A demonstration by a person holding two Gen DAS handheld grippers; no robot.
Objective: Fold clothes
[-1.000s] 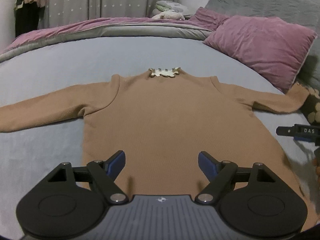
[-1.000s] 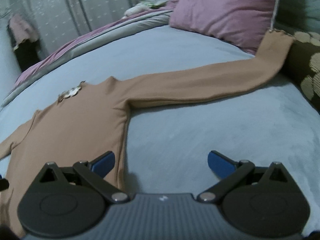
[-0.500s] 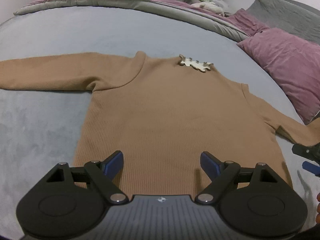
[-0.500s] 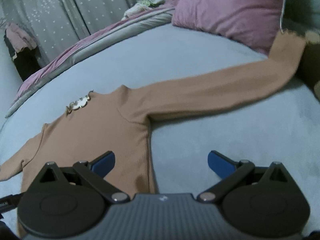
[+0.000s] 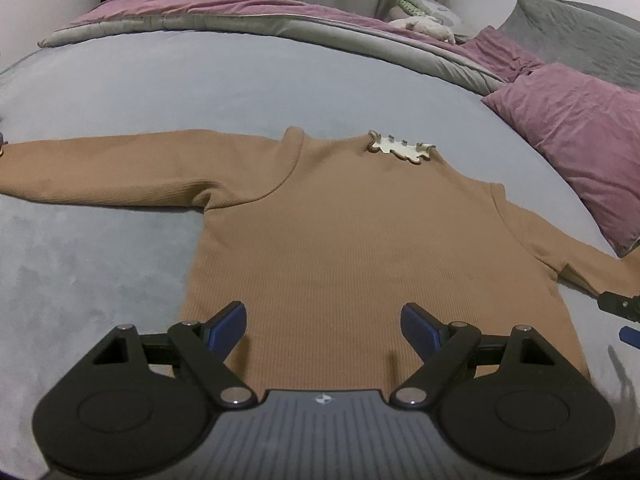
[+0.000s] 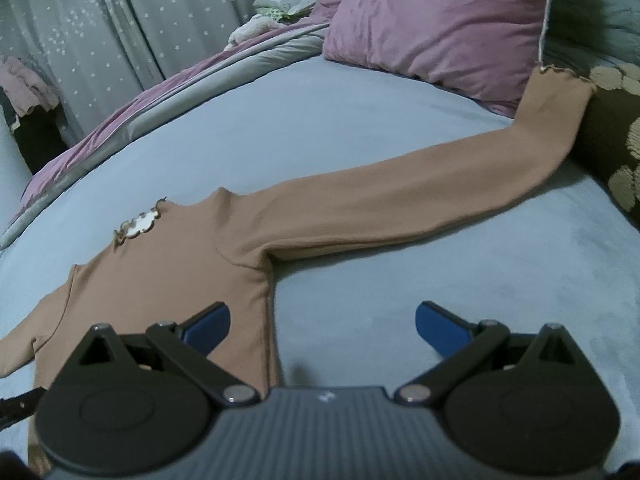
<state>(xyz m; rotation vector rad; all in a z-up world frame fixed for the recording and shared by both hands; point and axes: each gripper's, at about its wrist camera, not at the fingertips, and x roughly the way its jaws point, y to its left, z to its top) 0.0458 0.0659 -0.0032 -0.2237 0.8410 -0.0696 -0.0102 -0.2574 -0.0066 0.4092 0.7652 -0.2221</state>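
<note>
Lying flat and unfolded on a blue-grey bed, a tan long-sleeved top has both sleeves spread. The left gripper and right gripper hover near its hem, spread wide, holding nothing. Folding seems unstarted; next likely means grasping a sleeve.

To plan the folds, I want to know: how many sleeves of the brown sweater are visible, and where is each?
2. One sleeve lies stretched flat toward the left on the grey bed cover. The other sleeve stretches right, its cuff resting up against the purple pillow and a dark patterned cushion.
</note>
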